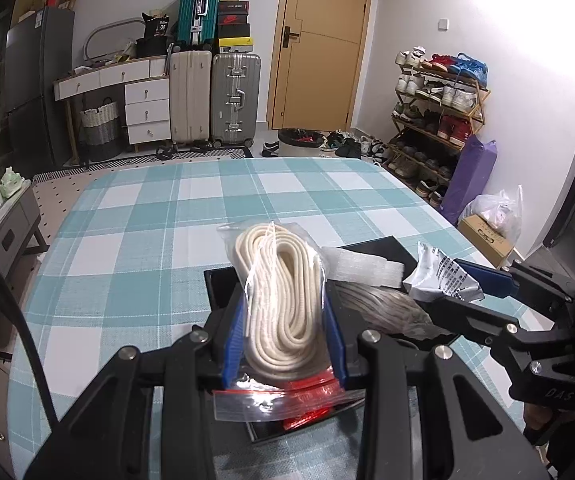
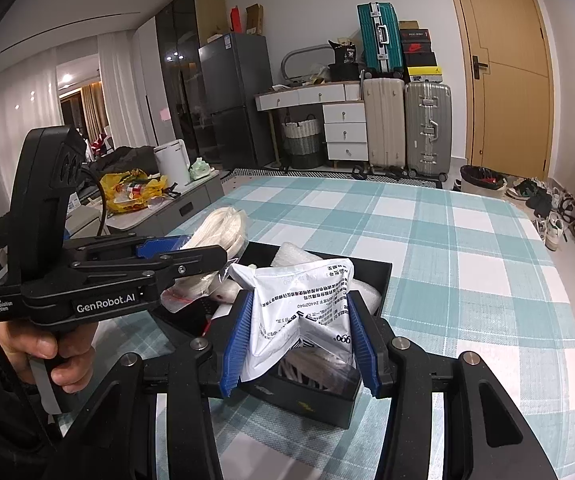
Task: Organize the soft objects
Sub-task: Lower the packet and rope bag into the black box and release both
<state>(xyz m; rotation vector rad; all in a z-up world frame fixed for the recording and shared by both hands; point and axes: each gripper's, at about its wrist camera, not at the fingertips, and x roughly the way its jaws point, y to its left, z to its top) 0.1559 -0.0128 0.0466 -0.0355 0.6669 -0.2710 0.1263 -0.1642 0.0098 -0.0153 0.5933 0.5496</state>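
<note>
Rope bag [image 1: 283, 304] clamped above black box [image 2: 371, 280]; foam [image 1: 363, 270] beside.

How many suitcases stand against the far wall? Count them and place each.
3. A cream suitcase stands beside the white drawers, a silver suitcase stands right of it toward the door, and a teal suitcase sits atop the cream one. Others may be hidden behind them.

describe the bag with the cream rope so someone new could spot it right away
Start at the table with the teal checked cloth; near its front edge sits a black box. Above the box, the left gripper clamps a clear zip bag of coiled cream rope. Its red seal strip sets it apart from the white printed packet alongside.
</note>
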